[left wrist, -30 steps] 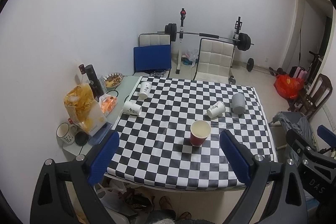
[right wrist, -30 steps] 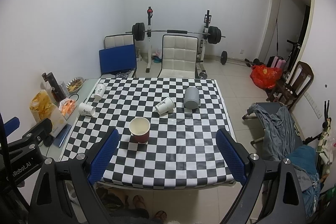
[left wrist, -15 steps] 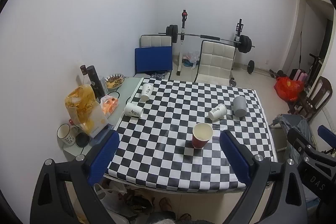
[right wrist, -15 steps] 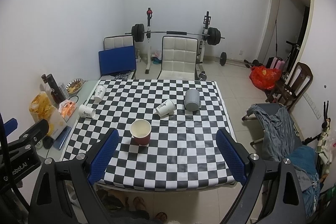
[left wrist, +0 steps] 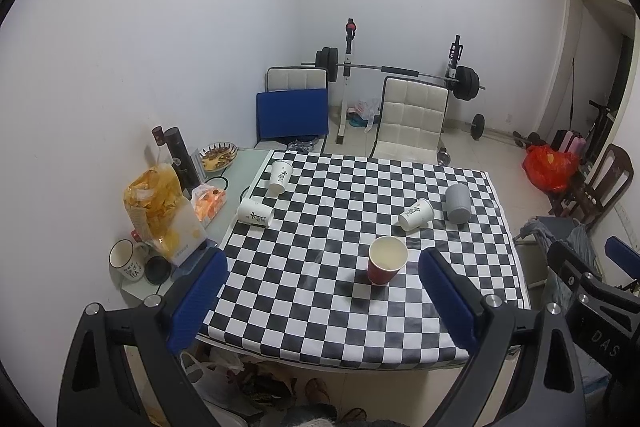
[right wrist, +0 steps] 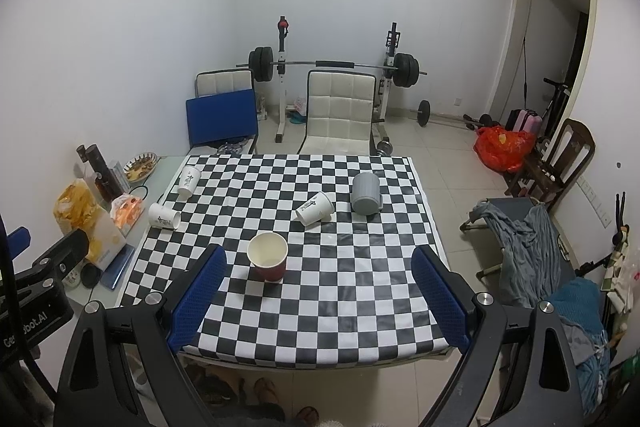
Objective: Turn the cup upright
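Observation:
A red paper cup [left wrist: 387, 264] [right wrist: 268, 255] stands upright on the checkered table [left wrist: 304, 291] [right wrist: 360, 299]. Three white paper cups lie on their sides: one mid-table [left wrist: 415, 214] [right wrist: 315, 208], one at the left edge [left wrist: 255, 213] [right wrist: 164, 216], one at the far left corner [left wrist: 280, 176] [right wrist: 189, 180]. A grey mug [left wrist: 458, 202] [right wrist: 365, 198] lies tipped over at the right. My left gripper [left wrist: 322, 297] and my right gripper [right wrist: 318, 293] are both open and empty, held high above the table's near edge.
A side shelf at the left holds a snack bag [left wrist: 162, 203], a dark bottle [left wrist: 182, 155], a bowl [left wrist: 218, 155] and a white mug [left wrist: 126, 259]. Chairs [right wrist: 338, 119] and a barbell rack [right wrist: 332, 67] stand behind the table. Clothes hang on a rack [right wrist: 524, 239] at the right.
Both grippers have risen and drawn back a little, so the table looks smaller and lower in both views. The cups have not moved.

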A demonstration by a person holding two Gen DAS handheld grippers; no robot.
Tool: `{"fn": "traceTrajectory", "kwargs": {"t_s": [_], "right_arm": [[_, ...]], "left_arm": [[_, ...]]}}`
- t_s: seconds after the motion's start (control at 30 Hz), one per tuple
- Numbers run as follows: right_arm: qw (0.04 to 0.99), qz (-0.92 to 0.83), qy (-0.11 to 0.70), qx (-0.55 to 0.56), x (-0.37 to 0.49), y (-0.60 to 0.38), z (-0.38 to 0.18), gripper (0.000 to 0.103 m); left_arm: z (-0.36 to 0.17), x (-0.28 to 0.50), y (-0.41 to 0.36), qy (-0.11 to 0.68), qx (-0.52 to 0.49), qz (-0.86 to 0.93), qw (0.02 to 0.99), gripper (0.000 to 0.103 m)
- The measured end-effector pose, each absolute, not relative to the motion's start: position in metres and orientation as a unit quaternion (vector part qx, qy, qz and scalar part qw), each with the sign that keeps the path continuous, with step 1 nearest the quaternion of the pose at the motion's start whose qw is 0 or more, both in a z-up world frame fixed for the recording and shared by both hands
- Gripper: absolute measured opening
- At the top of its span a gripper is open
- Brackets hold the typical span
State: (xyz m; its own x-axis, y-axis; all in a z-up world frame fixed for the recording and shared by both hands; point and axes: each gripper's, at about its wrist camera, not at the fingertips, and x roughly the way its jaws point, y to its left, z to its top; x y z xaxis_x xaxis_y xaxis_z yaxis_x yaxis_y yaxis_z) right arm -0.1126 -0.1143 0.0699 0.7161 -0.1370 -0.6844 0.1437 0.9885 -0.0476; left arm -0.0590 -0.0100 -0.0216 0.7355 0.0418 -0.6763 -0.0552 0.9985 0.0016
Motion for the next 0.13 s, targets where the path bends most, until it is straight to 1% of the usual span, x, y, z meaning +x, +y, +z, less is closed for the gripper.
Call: {"fn": "traceTrajectory", "kwargs": {"t_s": [0.13], "right_arm": [[0.925,-0.074,0.373,0.006,-0.1075,-0.1128,0.0705,0.095]], "left_arm": [[-0.0208,-0.0581,-0.0099,0.362,-0.01,0.026,0.932,0.098]]}}
